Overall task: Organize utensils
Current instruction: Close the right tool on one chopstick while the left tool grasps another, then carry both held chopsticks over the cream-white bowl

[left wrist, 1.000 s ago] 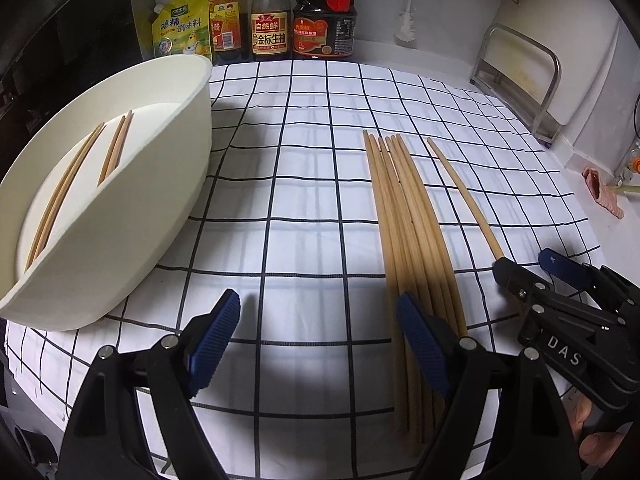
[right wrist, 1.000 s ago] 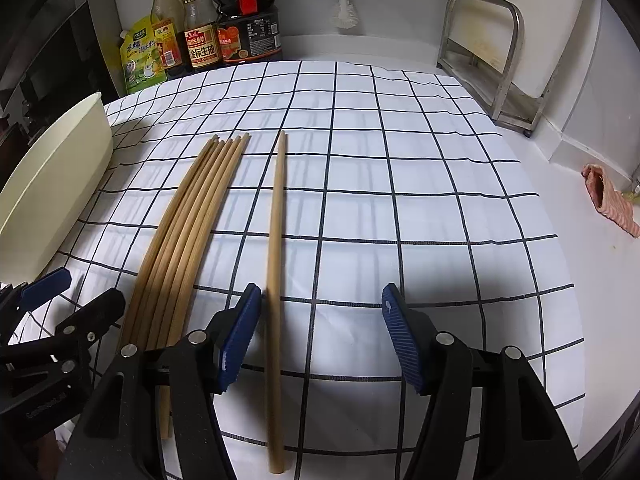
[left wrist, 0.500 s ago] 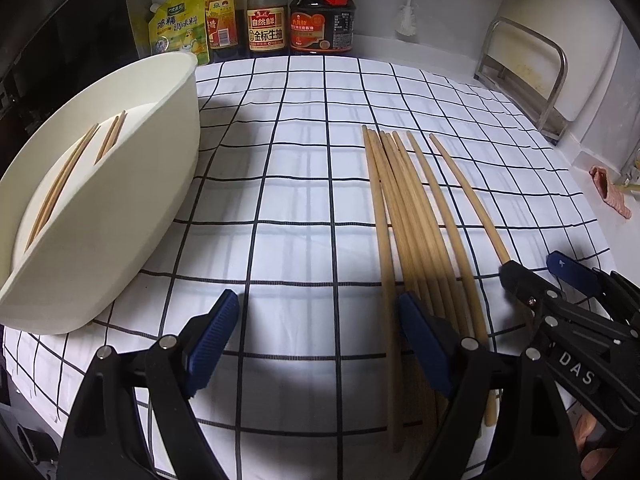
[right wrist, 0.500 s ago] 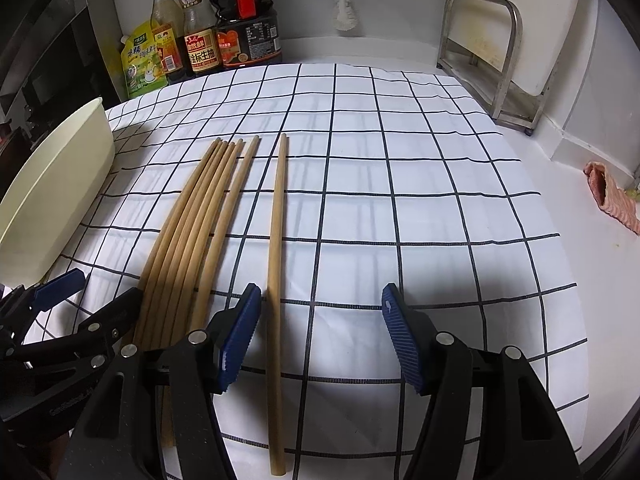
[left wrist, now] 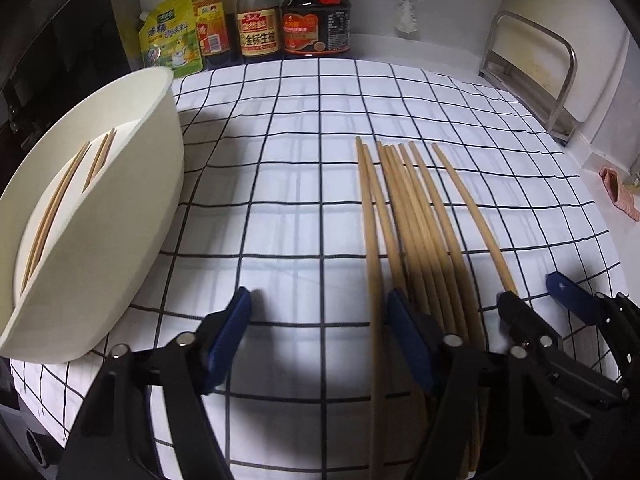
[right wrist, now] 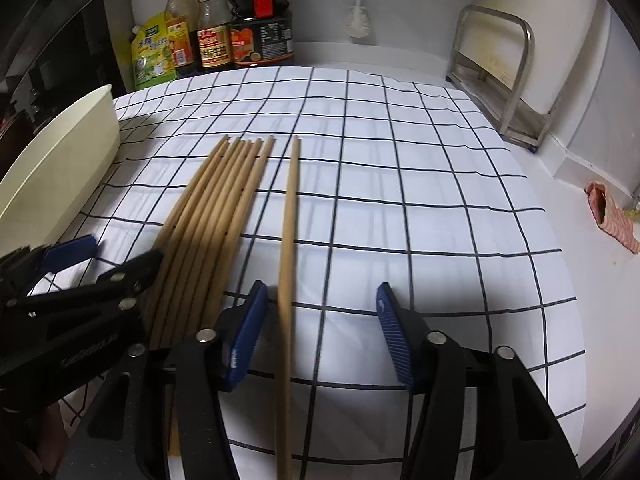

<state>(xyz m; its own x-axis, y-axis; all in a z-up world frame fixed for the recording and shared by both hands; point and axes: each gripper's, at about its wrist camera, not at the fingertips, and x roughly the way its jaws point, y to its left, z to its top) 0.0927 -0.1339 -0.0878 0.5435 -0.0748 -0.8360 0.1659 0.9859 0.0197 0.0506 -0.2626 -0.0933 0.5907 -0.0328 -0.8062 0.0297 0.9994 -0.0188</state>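
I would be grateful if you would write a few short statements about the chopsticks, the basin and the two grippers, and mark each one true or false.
1. The cream plastic basin already holds some wooden chopsticks. True.
2. The right gripper has a single wooden chopstick between its jaws. True; the jaws have just been closing but do not clamp it yet.
3. The bundle of wooden chopsticks lies on a bare steel counter. False: it lies on a white cloth with a dark grid.
4. The left gripper is clamped shut on the basin's rim. False: its jaws, though just closing, stand open over the cloth, beside the basin.
5. The sauce bottles stand at the near edge. False: they stand at the back wall.
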